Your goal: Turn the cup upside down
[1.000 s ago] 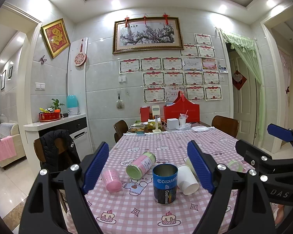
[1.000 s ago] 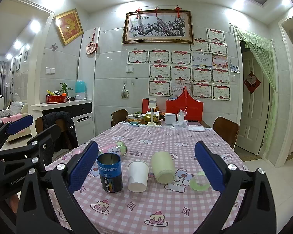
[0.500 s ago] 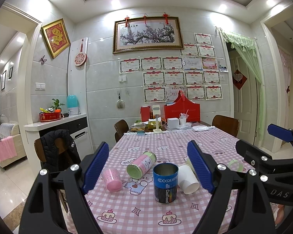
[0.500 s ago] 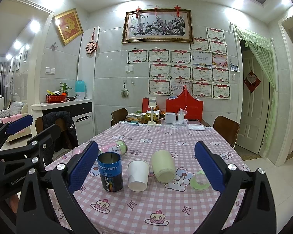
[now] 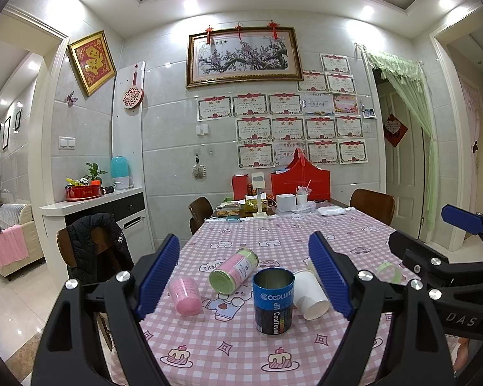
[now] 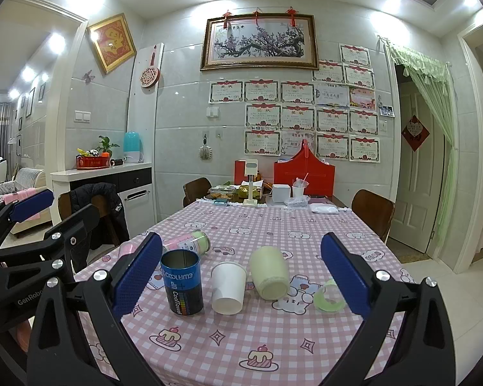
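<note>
Two tools, both yours, both spread wide with nothing between the ribbed blue pads: left tool (image 5: 244, 273), right tool (image 6: 241, 273). Ahead on the checked pink worktop (image 6: 228, 347) lies the white cup (image 6: 227, 288), smooth paper, a tapered cone on its side; its long axis runs away from you, flat base nearest, mouth toward the far wall. Just left stands a shiny blue tin (image 6: 182, 281), upright and open-topped. Just right, a pale green cup (image 6: 270, 271) lies tipped over, then a ring of green tape (image 6: 328, 296). A pink cup (image 5: 184, 296) and a pink-labelled jar (image 5: 233, 271) lie on their sides farther left.
</note>
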`<state>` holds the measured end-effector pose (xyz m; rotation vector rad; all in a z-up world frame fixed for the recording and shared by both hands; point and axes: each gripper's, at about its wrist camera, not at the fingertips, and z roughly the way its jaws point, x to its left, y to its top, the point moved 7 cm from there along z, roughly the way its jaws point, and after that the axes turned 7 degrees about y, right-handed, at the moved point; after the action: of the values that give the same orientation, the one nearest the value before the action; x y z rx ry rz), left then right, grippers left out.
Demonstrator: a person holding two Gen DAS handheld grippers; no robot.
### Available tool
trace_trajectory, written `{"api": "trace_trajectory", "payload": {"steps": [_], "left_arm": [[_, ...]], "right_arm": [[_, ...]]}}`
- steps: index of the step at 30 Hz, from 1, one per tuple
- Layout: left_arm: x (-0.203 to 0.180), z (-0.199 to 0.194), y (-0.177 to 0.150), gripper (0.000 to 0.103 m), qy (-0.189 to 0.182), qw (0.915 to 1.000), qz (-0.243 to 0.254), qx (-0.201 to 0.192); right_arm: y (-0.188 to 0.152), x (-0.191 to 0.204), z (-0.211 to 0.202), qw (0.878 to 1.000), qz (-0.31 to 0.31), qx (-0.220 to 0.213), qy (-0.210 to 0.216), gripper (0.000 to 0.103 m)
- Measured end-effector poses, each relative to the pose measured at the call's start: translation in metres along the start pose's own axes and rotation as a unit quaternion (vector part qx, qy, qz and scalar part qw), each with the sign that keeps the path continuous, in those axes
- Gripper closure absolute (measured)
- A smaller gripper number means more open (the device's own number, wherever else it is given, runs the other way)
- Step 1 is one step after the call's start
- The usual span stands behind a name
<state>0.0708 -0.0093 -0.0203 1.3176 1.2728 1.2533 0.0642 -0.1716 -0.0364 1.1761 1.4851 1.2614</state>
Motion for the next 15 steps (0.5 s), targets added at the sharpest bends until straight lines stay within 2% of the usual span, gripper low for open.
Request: {"api": "trace_trajectory", "payload": {"steps": [15], "left_arm": [[0.0041, 0.0001, -0.0034, 0.022, 0.001, 1.0000, 0.000, 0.002]], "right_arm": [[-0.0066, -0.0004, 0.0017, 1.000, 0.000, 0.003, 0.000, 0.008]]}}
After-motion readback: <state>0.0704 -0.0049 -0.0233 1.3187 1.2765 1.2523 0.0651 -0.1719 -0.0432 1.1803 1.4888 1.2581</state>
